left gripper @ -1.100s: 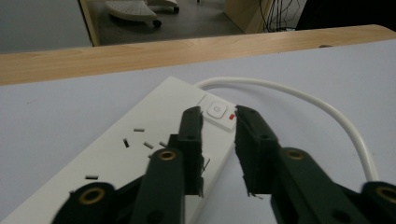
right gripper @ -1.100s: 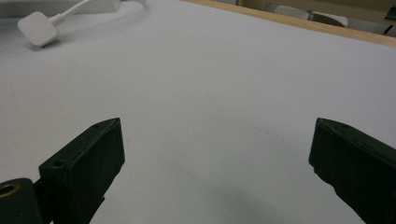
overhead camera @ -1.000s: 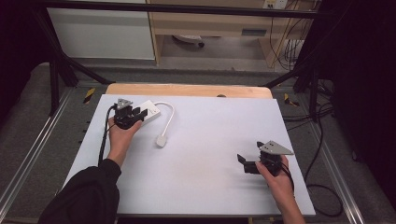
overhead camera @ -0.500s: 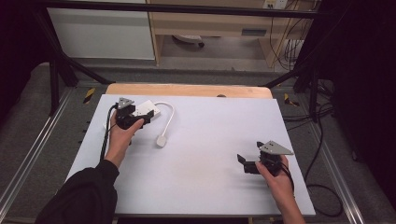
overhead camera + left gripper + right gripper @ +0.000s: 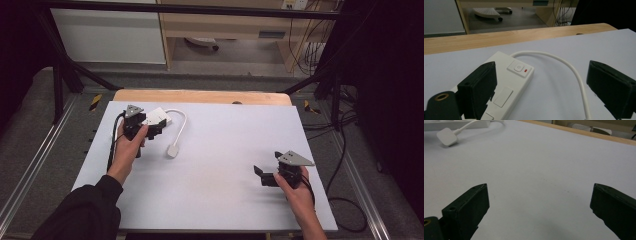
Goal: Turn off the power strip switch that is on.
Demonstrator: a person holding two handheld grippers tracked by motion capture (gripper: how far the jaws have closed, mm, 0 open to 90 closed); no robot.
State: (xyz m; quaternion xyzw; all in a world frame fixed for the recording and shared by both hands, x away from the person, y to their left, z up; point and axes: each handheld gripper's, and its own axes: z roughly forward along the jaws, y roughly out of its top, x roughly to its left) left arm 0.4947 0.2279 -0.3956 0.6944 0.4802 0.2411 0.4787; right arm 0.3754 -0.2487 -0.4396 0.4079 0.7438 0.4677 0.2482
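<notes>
Lying flat near the far left corner of the desk (image 5: 215, 200), the white power strip (image 5: 510, 82) is showing its near end cut off at the bottom edge of the left gripper view and partly covered there by one black jaw. That view is showing the strip's switch (image 5: 520, 69) with a small red mark, which is too small to make out from above. The strip's white cable (image 5: 180, 122) is curving round to a white plug (image 5: 173, 150) lying on the desk. The left gripper (image 5: 150, 128) is hovering over the strip, its jaws having just been opening; they are now standing wide, one over the strip and the other beside the cable, pressing on nothing. The right gripper (image 5: 261, 176) is sitting well apart near the desk's right front, jaws wide and holding nothing.
</notes>
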